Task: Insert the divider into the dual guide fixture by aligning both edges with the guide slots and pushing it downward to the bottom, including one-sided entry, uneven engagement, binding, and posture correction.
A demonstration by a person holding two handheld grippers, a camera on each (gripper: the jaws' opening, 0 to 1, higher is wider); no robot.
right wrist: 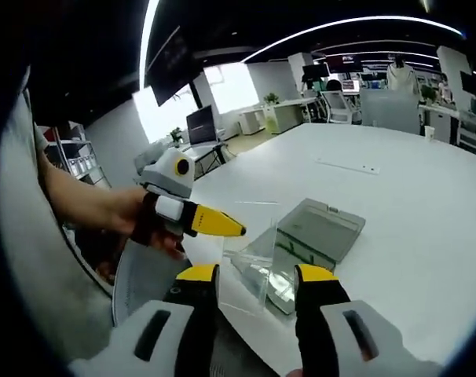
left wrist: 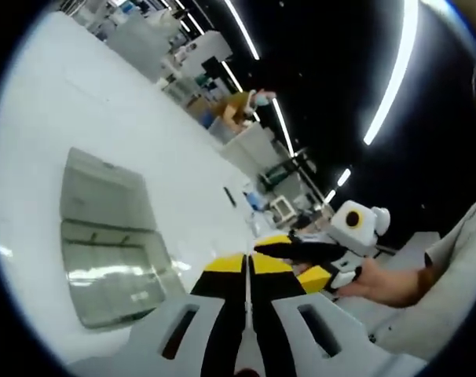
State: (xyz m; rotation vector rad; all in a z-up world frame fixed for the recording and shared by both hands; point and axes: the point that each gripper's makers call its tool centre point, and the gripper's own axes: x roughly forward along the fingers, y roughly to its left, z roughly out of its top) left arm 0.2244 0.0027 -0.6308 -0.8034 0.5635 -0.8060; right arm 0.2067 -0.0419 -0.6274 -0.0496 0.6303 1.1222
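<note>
Left gripper was pressed together, empty. Right gripper was spread, with what looked like a clear divider between its jaws, contact unclear. Fixture lay just ahead on table. Insertion not started; aligning and pushing remained.

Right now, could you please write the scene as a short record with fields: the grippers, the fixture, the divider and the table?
left gripper: yellow-tipped black jaws closed together, holding nothing visible
right gripper: yellow-tipped jaws apart, a thin clear plastic divider sheet stands between them; contact cannot be told
fixture: grey translucent plastic box with hinged lid open, lying flat on the table
white round table: the fixture rests near its edge
person's hand: holds the left gripper's handle
task state: divider not yet inside the fixture
</note>
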